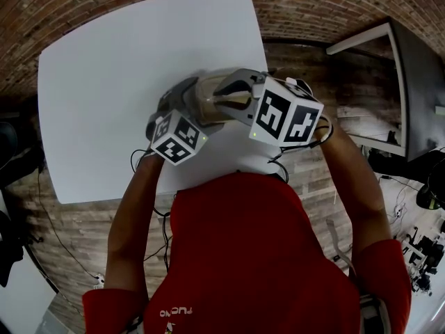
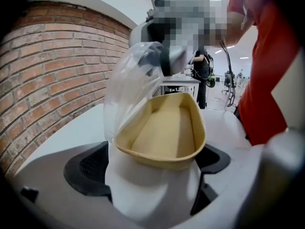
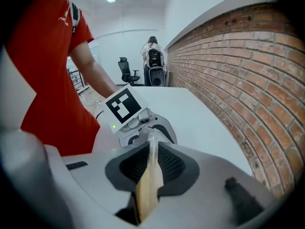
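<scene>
Left gripper (image 2: pixel 151 162) fingers clamp the seemingly light, crushable beige tray (image 2: pixel 164 128) by its end, while right gripper (image 3: pixel 150 168) fingers pinch its flimsy clear lid (image 2: pixel 128 85).

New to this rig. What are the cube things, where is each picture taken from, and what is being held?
No robot here: a person in a red shirt holds a two-jaw gripper in each hand. The patterned cubes are part of those grippers. The head view looks down from the person's head onto a white table. Each gripper view looks along that gripper's own jaws. The left gripper clasps a beige container whose clear lid stands open. The right gripper is pinched shut on a thin edge of that container, up by the lid.
</scene>
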The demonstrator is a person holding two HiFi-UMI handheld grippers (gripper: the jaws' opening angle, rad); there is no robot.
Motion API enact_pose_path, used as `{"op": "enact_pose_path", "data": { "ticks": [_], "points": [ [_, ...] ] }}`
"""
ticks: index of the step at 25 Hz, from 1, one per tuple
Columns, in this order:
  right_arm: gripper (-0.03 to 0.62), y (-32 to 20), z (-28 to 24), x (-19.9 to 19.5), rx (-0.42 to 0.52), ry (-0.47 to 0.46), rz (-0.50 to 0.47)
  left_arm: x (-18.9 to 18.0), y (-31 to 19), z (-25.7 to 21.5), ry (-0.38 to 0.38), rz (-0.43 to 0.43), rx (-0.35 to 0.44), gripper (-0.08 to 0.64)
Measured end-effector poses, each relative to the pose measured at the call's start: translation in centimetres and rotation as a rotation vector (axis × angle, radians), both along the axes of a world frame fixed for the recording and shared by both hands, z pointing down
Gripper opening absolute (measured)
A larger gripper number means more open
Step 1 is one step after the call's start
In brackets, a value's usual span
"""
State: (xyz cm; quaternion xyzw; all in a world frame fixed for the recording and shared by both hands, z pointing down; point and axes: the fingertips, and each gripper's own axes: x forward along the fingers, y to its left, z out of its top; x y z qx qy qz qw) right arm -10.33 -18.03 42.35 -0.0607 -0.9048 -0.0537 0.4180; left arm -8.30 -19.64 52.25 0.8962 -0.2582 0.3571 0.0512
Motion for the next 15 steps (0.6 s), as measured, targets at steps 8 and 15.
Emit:
{"op": "enact_pose_path", "data": {
  "ticks": [8,15],
  "points": [
    [0.061,-1.2,-0.8,-0.2,-0.004,-0.022,0.004,-0.1,0.2,0.7,-0.015,-0.004,-0.034,0.572],
    [0.054,-5.6,-1.5,-0.1,-0.002,-0.007,0.009,-0.2,0.3,0.6,-0.017,-0.021,-0.016,0.572]
  ]
}}
